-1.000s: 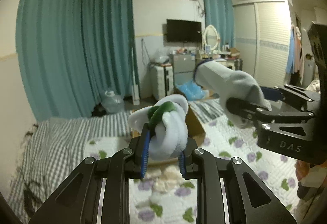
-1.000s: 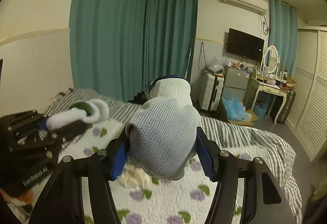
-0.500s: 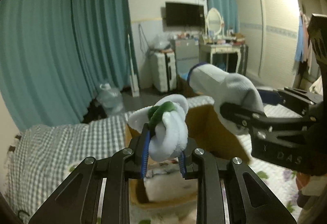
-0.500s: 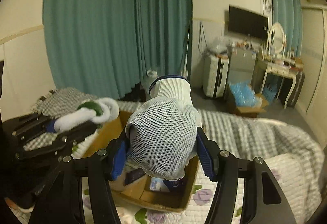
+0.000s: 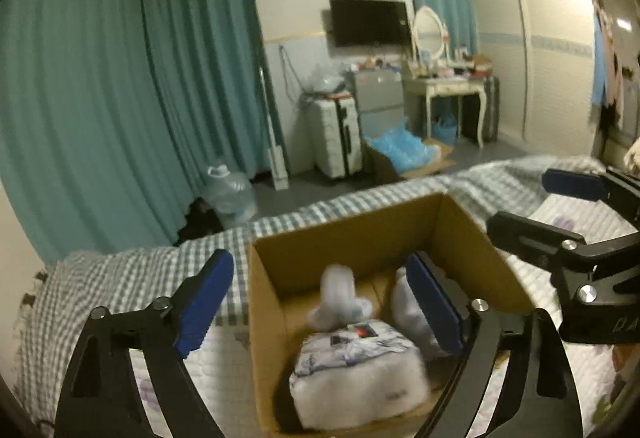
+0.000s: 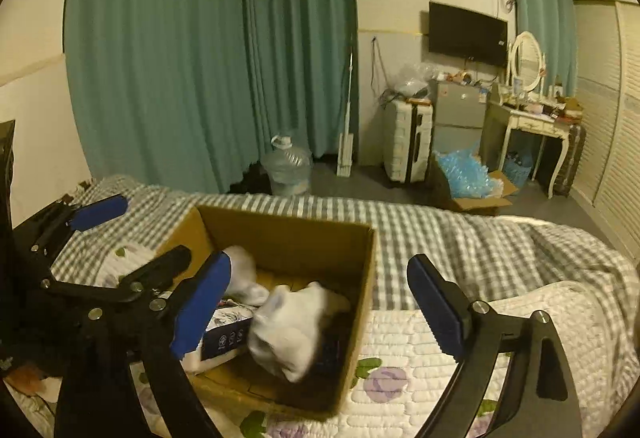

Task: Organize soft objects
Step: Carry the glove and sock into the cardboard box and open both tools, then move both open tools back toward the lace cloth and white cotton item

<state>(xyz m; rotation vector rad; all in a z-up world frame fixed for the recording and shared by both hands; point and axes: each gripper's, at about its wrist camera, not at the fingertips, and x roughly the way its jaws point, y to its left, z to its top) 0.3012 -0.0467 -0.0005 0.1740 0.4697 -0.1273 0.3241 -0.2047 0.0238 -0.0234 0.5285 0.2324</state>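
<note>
A brown cardboard box point(image 5: 344, 234) point(image 6: 288, 234) stands open on the bed. My left gripper point(image 5: 320, 302) is open and empty above the box. A white fluffy sock bundle point(image 5: 340, 298) point(image 6: 244, 278) lies blurred inside it, on a white plastic-wrapped pack point(image 5: 356, 374) point(image 6: 224, 330). My right gripper point(image 6: 316, 302) is open and empty over the box; a grey-white glove point(image 6: 292, 326) point(image 5: 404, 306) is blurred in the box below it. The right gripper also shows at the right of the left wrist view point(image 5: 560, 206), and the left gripper at the left of the right wrist view point(image 6: 100, 234).
The box sits on a floral quilt point(image 6: 500, 318) over a grey checked sheet point(image 5: 120, 278). Beyond the bed are teal curtains point(image 5: 120, 78), a water jug point(image 5: 230, 190), a white suitcase point(image 5: 336, 138), a box of blue plastic point(image 6: 464, 178) and a dressing table point(image 6: 532, 126).
Both grippers have opened over the box. The sock bundle has left my left gripper and the glove my right gripper; both are now in the box. The views have tilted down.
</note>
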